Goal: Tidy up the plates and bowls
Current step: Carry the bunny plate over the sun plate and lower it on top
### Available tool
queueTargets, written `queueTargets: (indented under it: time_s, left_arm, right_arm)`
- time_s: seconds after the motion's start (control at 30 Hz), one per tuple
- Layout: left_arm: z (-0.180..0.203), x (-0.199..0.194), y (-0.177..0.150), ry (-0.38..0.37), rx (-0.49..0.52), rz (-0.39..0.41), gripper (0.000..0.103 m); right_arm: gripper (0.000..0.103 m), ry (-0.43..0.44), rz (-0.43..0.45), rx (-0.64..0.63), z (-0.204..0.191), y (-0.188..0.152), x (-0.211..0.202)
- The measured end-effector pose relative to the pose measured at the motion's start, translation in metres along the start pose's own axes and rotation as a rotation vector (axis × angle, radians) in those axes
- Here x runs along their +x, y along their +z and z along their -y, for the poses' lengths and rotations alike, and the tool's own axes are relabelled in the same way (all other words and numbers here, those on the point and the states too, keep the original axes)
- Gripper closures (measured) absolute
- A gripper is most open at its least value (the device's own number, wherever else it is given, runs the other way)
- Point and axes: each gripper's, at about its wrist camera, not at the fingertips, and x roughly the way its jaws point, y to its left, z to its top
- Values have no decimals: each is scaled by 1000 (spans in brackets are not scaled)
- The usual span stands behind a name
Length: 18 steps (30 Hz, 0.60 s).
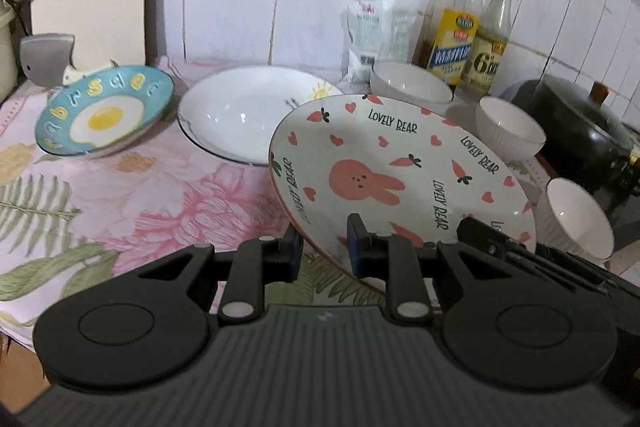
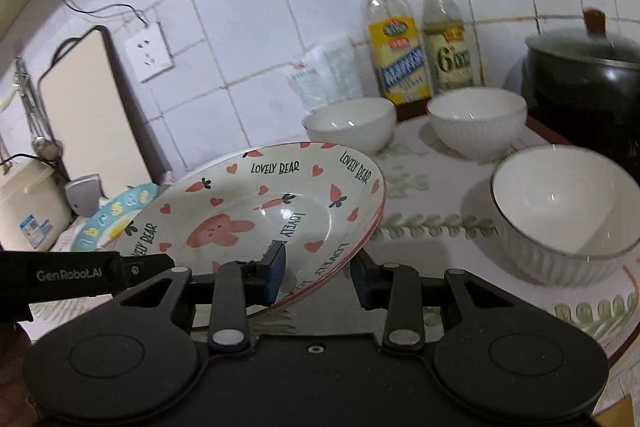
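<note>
Both handheld grippers are clamping the rim of the "Lovely Bear" rabbit plate (image 1: 400,171), which is hanging tilted above the floral tablecloth (image 1: 120,195) covering the kitchen counter. On the near edge, the left gripper (image 1: 325,251) is pinching the plate between its blue pads, one finger under the rim and one on the printed face. From the other side, the right gripper (image 2: 318,273) is straddling the rim with one pad on the face and the other just outside the edge; whether that outer pad is pressing cannot be told. Behind the raised plate, a large white plate (image 1: 248,115) is lying flat, with a blue fried-egg plate (image 1: 104,111) leaning tilted beside it. Three white ribbed bowls (image 2: 560,215) are standing upright toward the dark lidded pot (image 2: 588,75), well apart from one another. Two oil bottles (image 2: 396,39) are standing against the tiled wall behind them.
</note>
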Motion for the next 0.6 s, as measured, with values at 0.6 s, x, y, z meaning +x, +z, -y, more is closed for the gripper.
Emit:
queueTargets:
  time_s: [0.6]
  left_arm:
    - [-40, -37, 35, 46, -48, 104, 82]
  right_arm:
    - [62, 144, 30, -104, -46, 41, 6]
